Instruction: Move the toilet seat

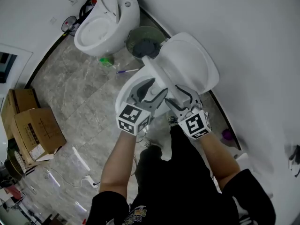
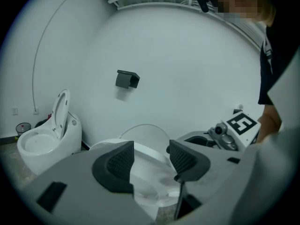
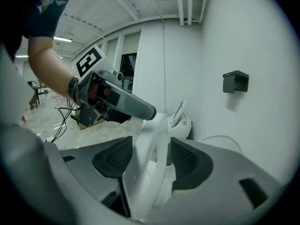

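Two grippers work over the toilet bowl's near rim. The right gripper clamps the toilet seat, which is tilted up on edge, its long axis running away toward the raised lid. The left gripper is just beside it, jaws apart and empty. No legible branding; the cubes bear markers only.

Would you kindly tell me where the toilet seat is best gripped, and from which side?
Grip the seat at its front arc, coming from the front of the bowl, jaws across the thin band. Its far end sits by the lid, so the front is the free part, raised off the bowl. The right gripper is clamped there; the left gripper is open and empty.
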Demonstrator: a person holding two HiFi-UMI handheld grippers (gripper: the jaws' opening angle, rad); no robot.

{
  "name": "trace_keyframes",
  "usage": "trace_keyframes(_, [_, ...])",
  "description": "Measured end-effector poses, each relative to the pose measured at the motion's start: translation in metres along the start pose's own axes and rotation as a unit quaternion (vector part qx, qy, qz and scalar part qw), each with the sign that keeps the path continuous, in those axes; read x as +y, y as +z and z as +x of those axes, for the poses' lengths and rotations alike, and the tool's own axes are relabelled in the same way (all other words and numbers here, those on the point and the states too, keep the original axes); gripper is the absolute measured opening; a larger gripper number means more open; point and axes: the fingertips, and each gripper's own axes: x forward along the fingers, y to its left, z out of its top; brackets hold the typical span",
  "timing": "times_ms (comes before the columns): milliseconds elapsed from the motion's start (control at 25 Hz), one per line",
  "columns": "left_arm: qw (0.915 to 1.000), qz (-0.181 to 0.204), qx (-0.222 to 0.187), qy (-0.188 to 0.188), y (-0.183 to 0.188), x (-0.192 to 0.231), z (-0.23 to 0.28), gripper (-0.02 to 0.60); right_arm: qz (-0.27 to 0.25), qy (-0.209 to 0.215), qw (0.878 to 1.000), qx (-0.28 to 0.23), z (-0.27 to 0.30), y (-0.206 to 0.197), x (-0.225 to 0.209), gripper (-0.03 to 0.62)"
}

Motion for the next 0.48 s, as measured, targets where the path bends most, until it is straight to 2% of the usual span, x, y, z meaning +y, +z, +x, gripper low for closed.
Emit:
trace_keyframes(120, [0.9999, 0.002, 0.004, -0.012, 0.013, -0.009, 0.021, 0.232, 0.000, -0.020, 1.000, 0.008, -0.011, -0.001, -0.025, 0.266])
trace_keyframes(480, [0.9992, 0.008, 0.010, -0.038, 0.037, -0.022, 0.089, 0.222, -0.002, -0.059, 0.998, 0.019, -0.028, -0.015, -0.101, 0.341])
